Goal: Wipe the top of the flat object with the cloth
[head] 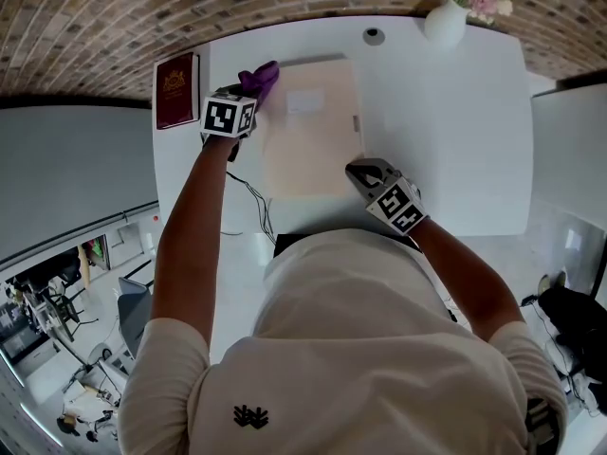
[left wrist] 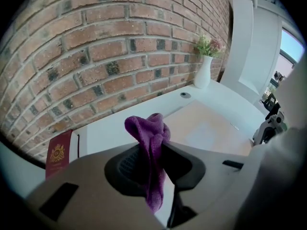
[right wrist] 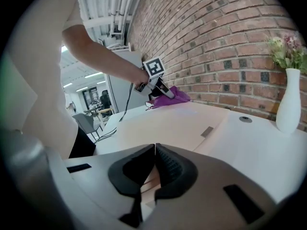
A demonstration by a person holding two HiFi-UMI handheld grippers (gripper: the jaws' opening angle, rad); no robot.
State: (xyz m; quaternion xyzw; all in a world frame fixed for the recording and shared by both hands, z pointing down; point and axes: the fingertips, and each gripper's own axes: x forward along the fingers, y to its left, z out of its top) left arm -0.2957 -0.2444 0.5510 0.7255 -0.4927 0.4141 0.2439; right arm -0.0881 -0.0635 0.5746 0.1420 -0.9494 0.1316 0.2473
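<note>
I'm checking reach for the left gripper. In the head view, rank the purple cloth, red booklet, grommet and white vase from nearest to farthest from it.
1. Purple cloth, clamped by the left gripper.
2. Red booklet, just to its left.
3. Grommet, far edge, off to the right.
4. White vase, far right corner.

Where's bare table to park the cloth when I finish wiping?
Widest bare table is right of the board, this side of the vase. The strip between booklet and board is narrow, crowded by the left gripper and cloth.
</note>
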